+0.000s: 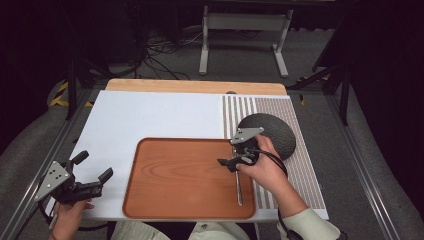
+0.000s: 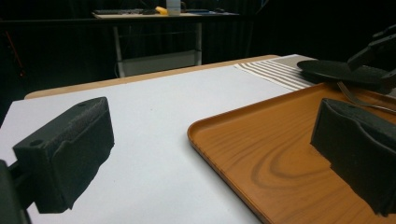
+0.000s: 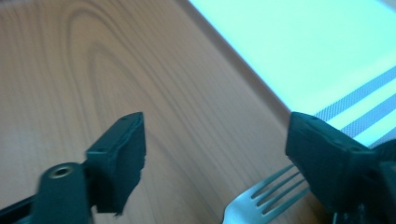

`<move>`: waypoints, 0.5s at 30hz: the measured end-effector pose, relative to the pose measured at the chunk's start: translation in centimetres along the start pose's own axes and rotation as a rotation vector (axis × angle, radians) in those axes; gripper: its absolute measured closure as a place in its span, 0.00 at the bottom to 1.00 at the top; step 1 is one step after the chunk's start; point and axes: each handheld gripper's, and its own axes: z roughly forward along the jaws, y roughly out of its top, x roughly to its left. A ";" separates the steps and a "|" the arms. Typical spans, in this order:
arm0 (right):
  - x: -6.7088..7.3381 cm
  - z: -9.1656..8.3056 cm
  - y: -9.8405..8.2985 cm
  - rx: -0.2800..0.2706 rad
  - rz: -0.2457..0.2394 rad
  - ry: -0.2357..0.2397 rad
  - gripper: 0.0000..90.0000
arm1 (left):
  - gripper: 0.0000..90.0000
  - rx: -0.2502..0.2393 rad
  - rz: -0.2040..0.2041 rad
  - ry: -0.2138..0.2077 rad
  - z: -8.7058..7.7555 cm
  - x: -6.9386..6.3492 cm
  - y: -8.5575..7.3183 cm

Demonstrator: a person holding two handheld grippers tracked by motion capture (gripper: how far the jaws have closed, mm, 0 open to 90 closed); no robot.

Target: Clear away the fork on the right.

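A brown wooden tray (image 1: 180, 180) lies on the white mat near the table's front. A metal fork (image 1: 239, 192) rests along the tray's right side, tines pointing away from the person. My right gripper (image 1: 232, 154) hovers open just above the fork's tine end; in the right gripper view the tines (image 3: 266, 196) sit low between the spread jaws, untouched. A dark round plate (image 1: 272, 131) lies on the striped placemat just behind that hand. My left gripper (image 1: 93, 166) is open over the mat's front left corner, left of the tray (image 2: 280, 154), holding nothing.
A striped and dotted placemat (image 1: 300, 165) covers the table's right part. The white mat (image 1: 150, 117) spreads behind and left of the tray. A bare wooden strip (image 1: 195, 86) runs along the far edge. Table legs and cables stand on the floor beyond.
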 end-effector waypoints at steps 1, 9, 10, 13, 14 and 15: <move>0.0 -0.3 0.1 -0.014 0.000 0.002 0.22 | 0.00 0.000 0.000 0.000 0.0 0.0 0.0; 0.0 -2.9 0.1 -0.137 0.009 -0.004 0.17 | 0.00 0.000 0.002 0.000 0.1 0.0 0.0; -0.1 -3.2 0.0 -0.157 0.004 -0.008 0.17 | 0.00 -0.003 0.002 0.000 0.1 -0.1 0.0; -0.1 -4.1 -0.3 -0.218 -0.001 -0.012 0.17 | 0.00 -0.004 0.003 0.000 0.1 -0.1 0.0; -0.1 -4.3 -0.5 -0.233 0.004 -0.015 0.16 | 0.00 -0.004 0.002 0.001 0.1 -0.1 0.0; -0.2 -4.6 -0.8 -0.242 0.011 -0.019 0.16 | 0.00 -0.004 0.001 0.001 0.1 -0.1 0.0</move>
